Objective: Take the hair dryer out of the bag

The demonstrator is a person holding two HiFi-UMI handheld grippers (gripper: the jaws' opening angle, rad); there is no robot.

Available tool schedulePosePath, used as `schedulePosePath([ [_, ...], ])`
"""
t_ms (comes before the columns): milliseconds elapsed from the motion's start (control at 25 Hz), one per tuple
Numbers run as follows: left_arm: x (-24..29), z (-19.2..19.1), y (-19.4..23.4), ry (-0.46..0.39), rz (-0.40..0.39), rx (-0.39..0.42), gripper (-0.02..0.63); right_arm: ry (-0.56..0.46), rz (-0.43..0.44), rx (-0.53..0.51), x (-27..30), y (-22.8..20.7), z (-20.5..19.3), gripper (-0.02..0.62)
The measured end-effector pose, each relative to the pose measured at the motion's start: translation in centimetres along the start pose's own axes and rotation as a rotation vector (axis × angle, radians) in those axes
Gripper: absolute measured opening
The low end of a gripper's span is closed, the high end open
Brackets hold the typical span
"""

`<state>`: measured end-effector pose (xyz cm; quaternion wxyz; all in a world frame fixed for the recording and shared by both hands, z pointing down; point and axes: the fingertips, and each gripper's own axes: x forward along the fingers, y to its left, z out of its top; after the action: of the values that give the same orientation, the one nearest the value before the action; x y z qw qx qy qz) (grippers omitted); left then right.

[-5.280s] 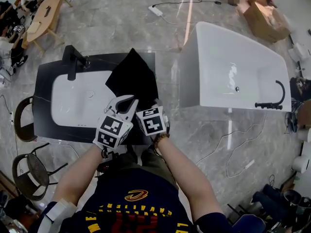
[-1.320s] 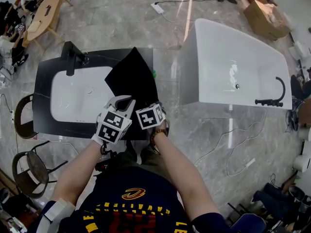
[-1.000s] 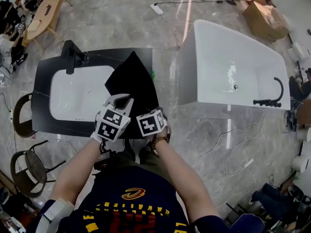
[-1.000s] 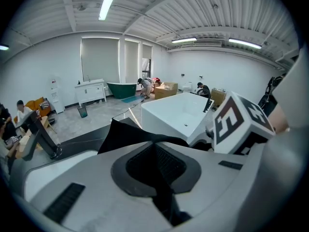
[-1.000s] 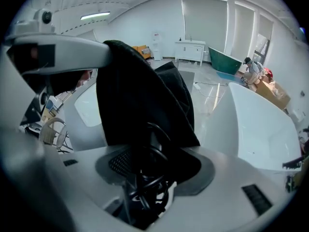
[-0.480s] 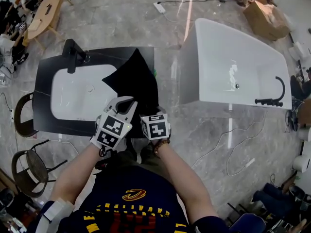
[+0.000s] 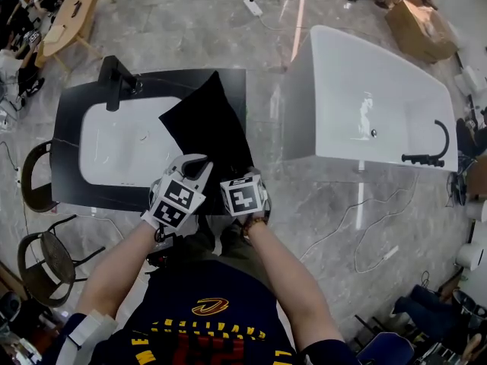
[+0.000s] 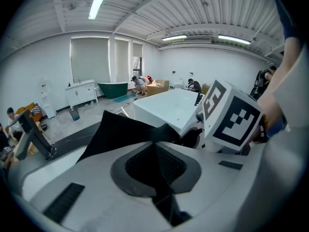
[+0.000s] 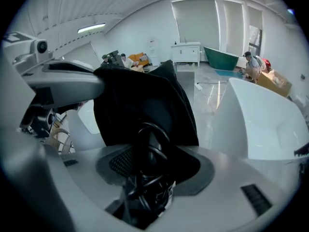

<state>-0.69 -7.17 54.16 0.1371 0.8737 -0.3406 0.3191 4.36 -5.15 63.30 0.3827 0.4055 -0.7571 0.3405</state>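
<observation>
Over sink counter (image 7: 68, 131): left tool (image 7: 196, 162) pinches bag (image 7: 209, 124); right tool (image 9: 150, 151) clamps coiled cord (image 9: 142, 191); bathtub (image 7: 365, 90) beside.

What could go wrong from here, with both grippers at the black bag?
The hair dryer's cord loops loosely at the right gripper; it may snag on the bag. The left gripper pinches only a thin fold of the bag, which could slip. If the grip fails, the dryer may drop onto the counter.

Bag (image 7: 209, 128) on the counter (image 7: 68, 112), right of the basin (image 7: 118, 150); bathtub (image 7: 358, 90) well apart, further right.
</observation>
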Motion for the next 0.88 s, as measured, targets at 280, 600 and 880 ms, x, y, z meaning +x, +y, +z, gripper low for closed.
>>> schedulePosePath([
  [280, 0.3, -0.9, -1.9, 0.015, -0.032, 0.053, 0.012, 0.052, -0.058, -0.053, -0.8, 0.6, -1.3, 0.221],
  [600, 0.2, -0.1, -0.8, 0.002, -0.001, 0.052, 0.012, 0.061, -0.081, -0.076, -3.3, 1.4, -4.3, 0.221],
  [880, -0.2, 1.2, -3.4, -0.051, -0.07, 0.072, 0.012, -0.048, -0.038, 0.006, -3.5, 0.8, -4.1, 0.221],
])
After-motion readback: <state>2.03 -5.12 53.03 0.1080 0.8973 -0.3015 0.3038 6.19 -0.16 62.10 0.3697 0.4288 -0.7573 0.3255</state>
